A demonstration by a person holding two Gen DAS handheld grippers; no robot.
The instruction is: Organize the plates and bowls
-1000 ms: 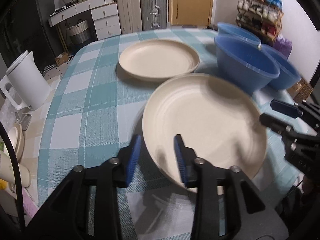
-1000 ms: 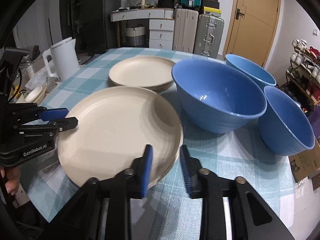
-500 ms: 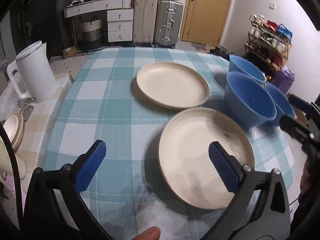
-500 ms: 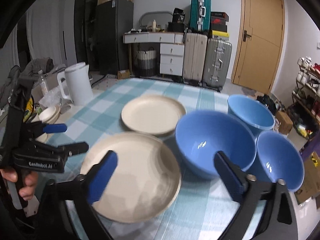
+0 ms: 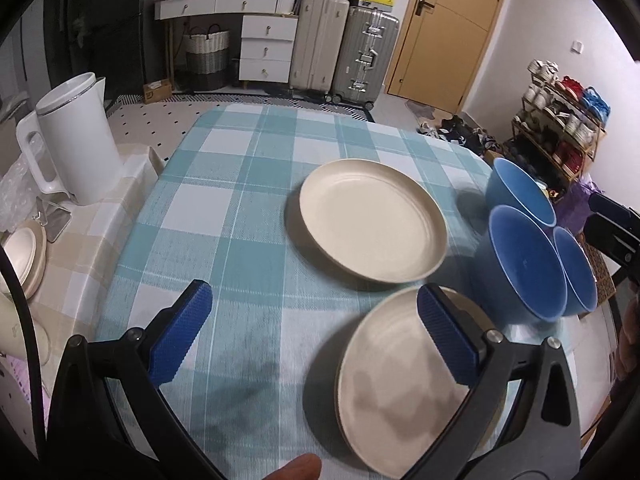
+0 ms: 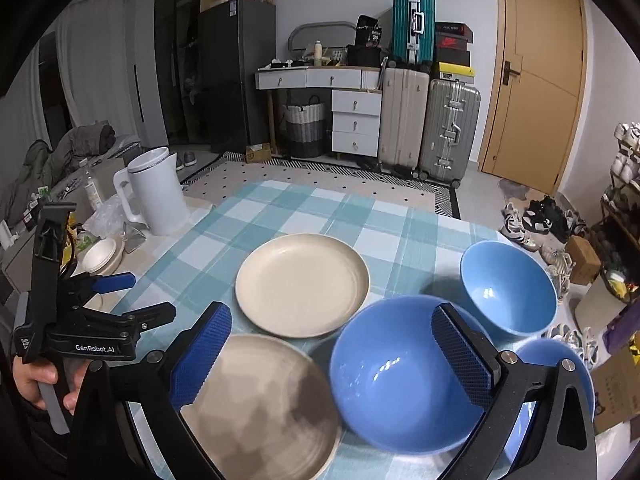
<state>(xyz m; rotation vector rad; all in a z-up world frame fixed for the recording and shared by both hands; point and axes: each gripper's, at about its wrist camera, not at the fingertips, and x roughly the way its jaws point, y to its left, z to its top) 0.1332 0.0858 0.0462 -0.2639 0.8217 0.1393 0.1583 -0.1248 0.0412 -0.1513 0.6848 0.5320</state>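
Two cream plates lie on the checked tablecloth: a far plate [image 5: 372,220] [image 6: 302,284] and a near plate [image 5: 400,384] [image 6: 264,404] at the front edge. Three blue bowls stand to the right: a large one [image 6: 400,372] [image 5: 524,260], one behind it [image 6: 508,284] [image 5: 520,192], and one at the far right [image 5: 576,268] [image 6: 552,360]. My left gripper [image 5: 316,336] is open and empty, raised above the table beside the near plate. My right gripper [image 6: 332,360] is open and empty, raised above the near plate and large bowl. The left gripper also shows in the right wrist view [image 6: 132,296].
A white kettle [image 5: 72,148] [image 6: 154,192] stands on a side surface left of the table, with small white dishes [image 6: 100,256] beside it. Suitcases [image 6: 432,120], drawers and a door are behind. A shoe rack [image 5: 560,128] is at the right.
Both grippers were shut at the near plate's rim one second ago. They have opened wide, let go of the plate and pulled back and up. The plate lies on the table.
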